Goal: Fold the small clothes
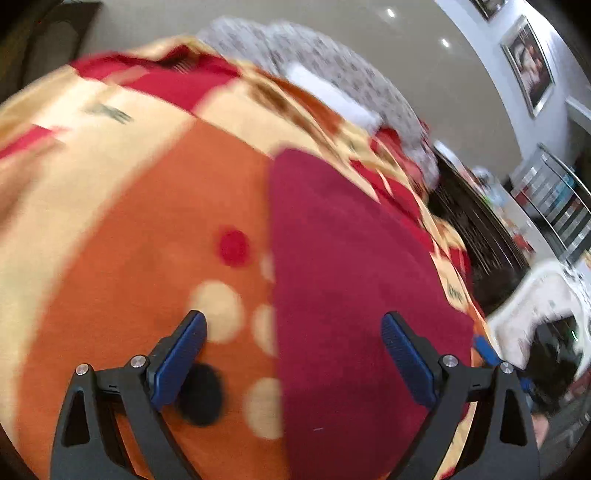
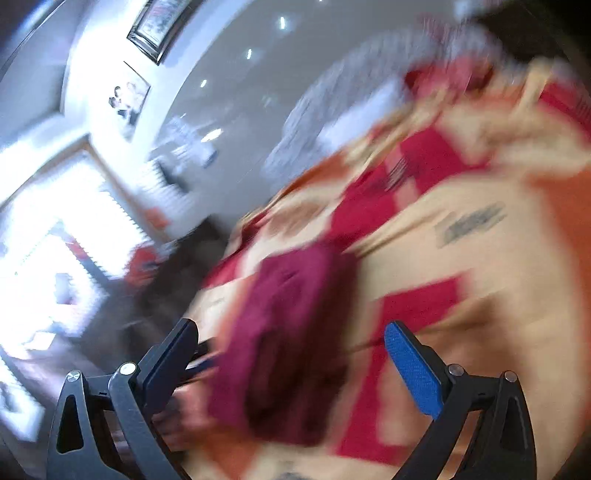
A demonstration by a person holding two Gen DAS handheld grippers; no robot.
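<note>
A maroon cloth lies flat on an orange, cream and red patterned blanket. My left gripper is open and empty, just above the cloth's near left edge. In the blurred right wrist view the maroon cloth looks folded into a narrow bundle on the blanket. My right gripper is open and empty, with the bundle between and ahead of its fingers. Whether it touches the cloth I cannot tell.
A grey patterned pillow or bedding lies at the blanket's far edge. Dark furniture and a white chair stand to the right. A bright window and framed pictures show at the left of the right wrist view.
</note>
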